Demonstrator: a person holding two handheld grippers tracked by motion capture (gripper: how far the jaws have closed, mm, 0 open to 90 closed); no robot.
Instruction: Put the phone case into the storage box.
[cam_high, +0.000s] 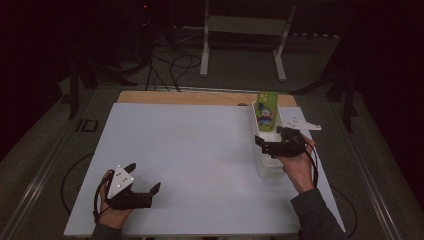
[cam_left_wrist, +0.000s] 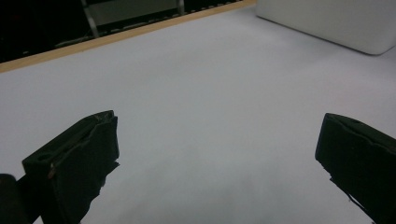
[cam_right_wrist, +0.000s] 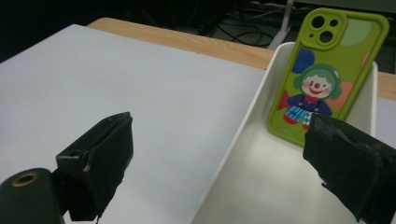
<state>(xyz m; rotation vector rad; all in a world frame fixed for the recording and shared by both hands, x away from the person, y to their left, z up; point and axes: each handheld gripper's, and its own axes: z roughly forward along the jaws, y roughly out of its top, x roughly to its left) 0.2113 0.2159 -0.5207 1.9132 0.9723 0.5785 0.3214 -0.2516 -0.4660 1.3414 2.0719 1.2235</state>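
Observation:
A green phone case (cam_high: 266, 111) printed with a clown stands on end inside a white tray (cam_high: 263, 167) at the right of the table, leaning on the tray's far wall. My right gripper (cam_high: 269, 135) hovers open over the tray's middle, just short of the case. In the right gripper view, the case (cam_right_wrist: 327, 74) stands ahead between the spread jaws of that gripper (cam_right_wrist: 219, 172), and the tray wall (cam_right_wrist: 238, 126) runs between them. My left gripper (cam_high: 145, 176) rests open near the front left of the white sheet, nothing between the jaws of the left gripper (cam_left_wrist: 215, 163).
A white sheet (cam_high: 190, 150) covers the table, with a strip of wooden edge (cam_high: 175, 96) at the back. The tray's side (cam_left_wrist: 327, 23) lies far off in the left gripper view. Beyond the table stand a white frame (cam_high: 240, 30) and floor cables (cam_high: 175, 65).

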